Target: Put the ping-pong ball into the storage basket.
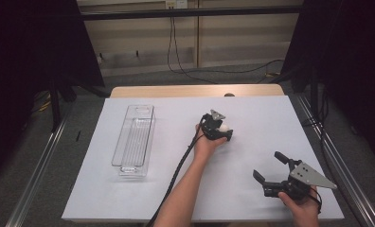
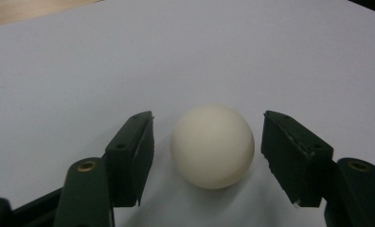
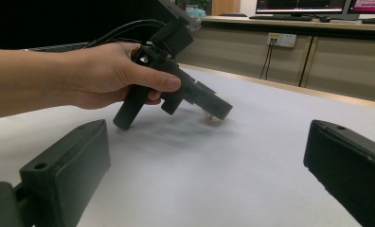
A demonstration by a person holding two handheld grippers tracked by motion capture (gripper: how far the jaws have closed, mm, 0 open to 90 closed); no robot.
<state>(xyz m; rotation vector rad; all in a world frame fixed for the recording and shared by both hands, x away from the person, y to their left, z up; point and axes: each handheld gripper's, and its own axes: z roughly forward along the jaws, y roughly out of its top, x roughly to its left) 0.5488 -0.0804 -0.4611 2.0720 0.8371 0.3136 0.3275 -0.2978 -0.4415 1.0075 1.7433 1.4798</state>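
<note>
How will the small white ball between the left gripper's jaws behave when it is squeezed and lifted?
The small white round ball will probably roll or squirt away if pushed off-centre, since it sits free on the flat white table sheet. Its smooth matte surface looks hard, likely light. The left gripper has gaps both sides.

A lab or office test bay: black curtains (image 1: pixel 29 52) hang at 9 and 3 o'clock, metal rails (image 1: pixel 39 165) flank the paper-covered table (image 1: pixel 271 113), cables (image 1: pixel 176 52) run to a wall socket (image 1: pixel 175 4) at 12 o'clock, and computer monitors (image 3: pixel 299 5) sit on a counter (image 3: pixel 280 21).
</note>
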